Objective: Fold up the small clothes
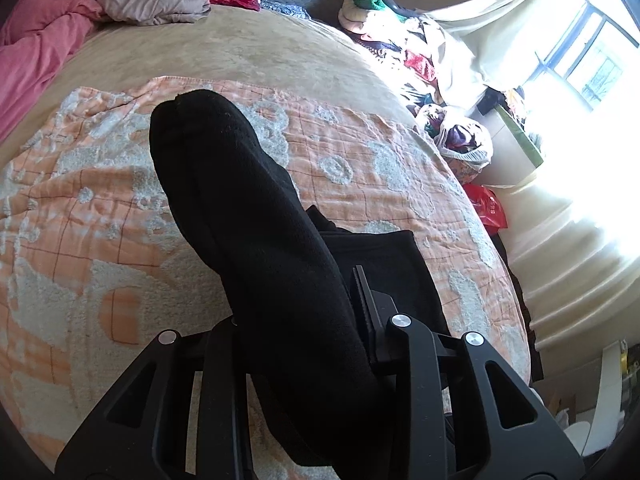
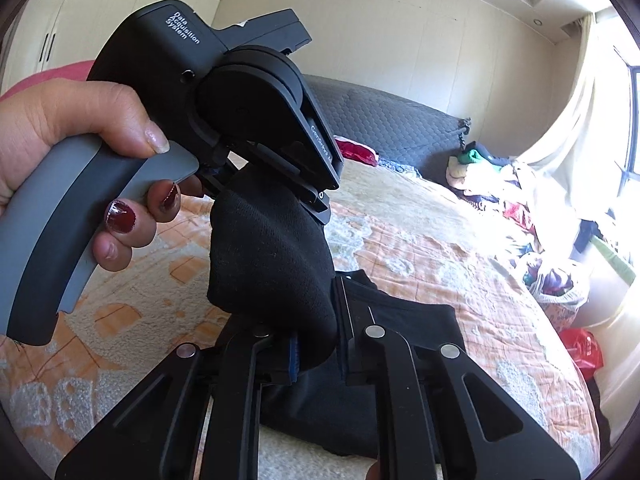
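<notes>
Both your claws, left (image 1: 296,320) and right (image 2: 316,344), clamp one black sock (image 1: 248,216) above the bed (image 1: 280,56), your left hand (image 2: 80,140) gripping its handle.

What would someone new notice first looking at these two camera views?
A black sock fills the middle, stretched above the bed between the left gripper and the right gripper, both clamped on it. Beneath it, folded black clothing lies on the orange patterned blanket. Bright window light glares at right.

A black sock (image 1: 248,216) hangs lifted above a bed.
Soft knit and plain black, the sock stretches between the two claws, its rounded toe end free. Beneath it a folded black garment (image 2: 404,320) lies flat on an orange-and-white patterned blanket (image 1: 80,208).
</notes>
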A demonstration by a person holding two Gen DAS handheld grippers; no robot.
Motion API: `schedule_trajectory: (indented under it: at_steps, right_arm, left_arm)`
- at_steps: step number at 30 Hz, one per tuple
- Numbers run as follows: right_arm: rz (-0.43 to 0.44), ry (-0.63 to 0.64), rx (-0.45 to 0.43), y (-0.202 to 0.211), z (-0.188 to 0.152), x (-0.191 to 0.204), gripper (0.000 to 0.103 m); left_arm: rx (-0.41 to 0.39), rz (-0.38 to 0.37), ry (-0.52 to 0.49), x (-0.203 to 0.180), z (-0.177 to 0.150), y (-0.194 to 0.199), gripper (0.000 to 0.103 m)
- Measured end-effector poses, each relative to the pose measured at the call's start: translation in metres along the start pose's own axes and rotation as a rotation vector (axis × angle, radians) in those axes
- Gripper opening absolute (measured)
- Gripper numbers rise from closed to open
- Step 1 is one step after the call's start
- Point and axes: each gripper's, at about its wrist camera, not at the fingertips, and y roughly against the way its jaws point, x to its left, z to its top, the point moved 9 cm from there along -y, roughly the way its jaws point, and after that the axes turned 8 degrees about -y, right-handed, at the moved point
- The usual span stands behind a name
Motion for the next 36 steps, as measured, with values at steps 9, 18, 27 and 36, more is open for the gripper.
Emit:
schedule_trajectory:
  at_steps: [9,18,27,36]
  right_arm:
    - [-0.016,-0.025,0.021,0.003,-0.005,-0.027,0.012]
    - [-0.025,-0.108,0.069,-0.002,-0.02,-0.048,0.012]
    - [-0.053,-0.141,0.132,-0.011,-0.033,-0.06,0.012]
    - [-0.041,-0.284,0.178,-0.025,-0.056,-0.088,0.012]
  left_arm:
    - [0.017,-0.001,-0.027,-0.031,0.004,-0.016,0.022]
    - [0.049,0.005,-0.057,-0.054,0.002,-0.039,0.022]
    - [0.076,0.004,-0.054,-0.067,-0.002,-0.064,0.022]
    - [0.138,-0.006,-0.055,-0.08,-0.007,-0.095,0.024]
